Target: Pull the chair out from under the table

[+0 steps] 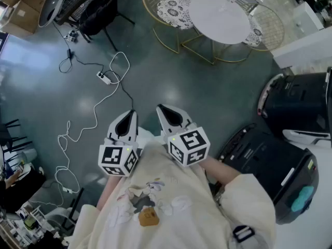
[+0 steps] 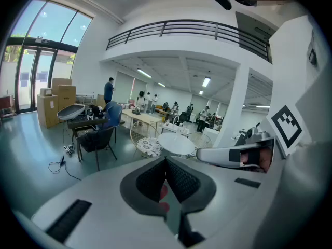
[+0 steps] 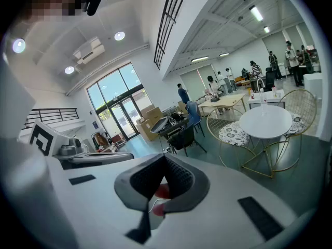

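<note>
At the lower middle of the head view, the left tool (image 1: 129, 115) is held close to the person's chest. Its jaws are pressed together with nothing between them. Just to its right, the right tool (image 1: 160, 108) is likewise closed and empty, as each gripper view confirms.

Both tools are well apart from the chair (image 1: 175, 8), so the step in hand is judged to be the approach, with the pull not yet begun. For this to be done well:

- The white cable (image 1: 94, 119) looped over the floor at the left should be skirted.
- The jaws should be opened before the chair is reached.
- The top rail of the wire back should be taken squarely between the jaws, not at their tips.
- The pull is best made straight away from the surface (image 1: 220, 19), low and even, so that the thin legs are slid and not tipped or caught on the gold frame beneath it.

The chair stands in the upper middle of the head view, tucked against the left edge of the round white surface. It is made of gold wire, with a curved back and a round seat cushion patterned in black and white. A second chair (image 1: 267, 27) of the same kind is seen at the surface's right edge. Which of the two is meant cannot be told.
</note>
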{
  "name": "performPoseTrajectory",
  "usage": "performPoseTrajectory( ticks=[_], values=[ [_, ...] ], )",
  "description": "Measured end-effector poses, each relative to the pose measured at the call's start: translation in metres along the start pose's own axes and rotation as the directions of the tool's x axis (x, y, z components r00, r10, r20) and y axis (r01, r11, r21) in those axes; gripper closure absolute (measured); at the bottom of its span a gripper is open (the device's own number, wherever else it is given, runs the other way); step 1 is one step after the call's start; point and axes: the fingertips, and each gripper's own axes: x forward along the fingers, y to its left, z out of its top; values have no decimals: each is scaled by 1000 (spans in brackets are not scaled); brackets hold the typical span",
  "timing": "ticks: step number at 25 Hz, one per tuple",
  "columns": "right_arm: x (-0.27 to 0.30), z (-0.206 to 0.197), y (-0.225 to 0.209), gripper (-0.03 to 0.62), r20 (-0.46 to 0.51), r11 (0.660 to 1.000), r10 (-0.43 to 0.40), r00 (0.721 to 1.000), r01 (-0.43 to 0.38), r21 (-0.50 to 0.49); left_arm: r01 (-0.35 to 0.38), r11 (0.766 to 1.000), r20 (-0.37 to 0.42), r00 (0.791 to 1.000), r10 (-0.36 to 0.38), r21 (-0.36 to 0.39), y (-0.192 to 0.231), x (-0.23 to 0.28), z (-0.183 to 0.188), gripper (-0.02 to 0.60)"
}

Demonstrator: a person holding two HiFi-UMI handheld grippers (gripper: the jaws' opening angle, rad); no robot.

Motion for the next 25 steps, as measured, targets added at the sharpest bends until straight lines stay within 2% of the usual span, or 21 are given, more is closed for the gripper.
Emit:
performPoseTrajectory(
  ticks=[6,12,22,25],
  values=[
    [3,5,-1,586,-2,1000,16,1000,-16,-7,-10,1000,5,1000,10,-8,1,4,4,572],
    [1,8,1,586,23,997,79,997,-79,13,5,1000,-1,1000,-5,8,-5,11,6,572],
    [2,12,-22,586,32,996,56,998,-58,63,36,998,-33,999,-34,60,-14,30,10,572],
    [14,11,-21,586,19,996,47,999,-48,71,49,998,-41,998,-47,48,-3,38,12,572]
  ],
)
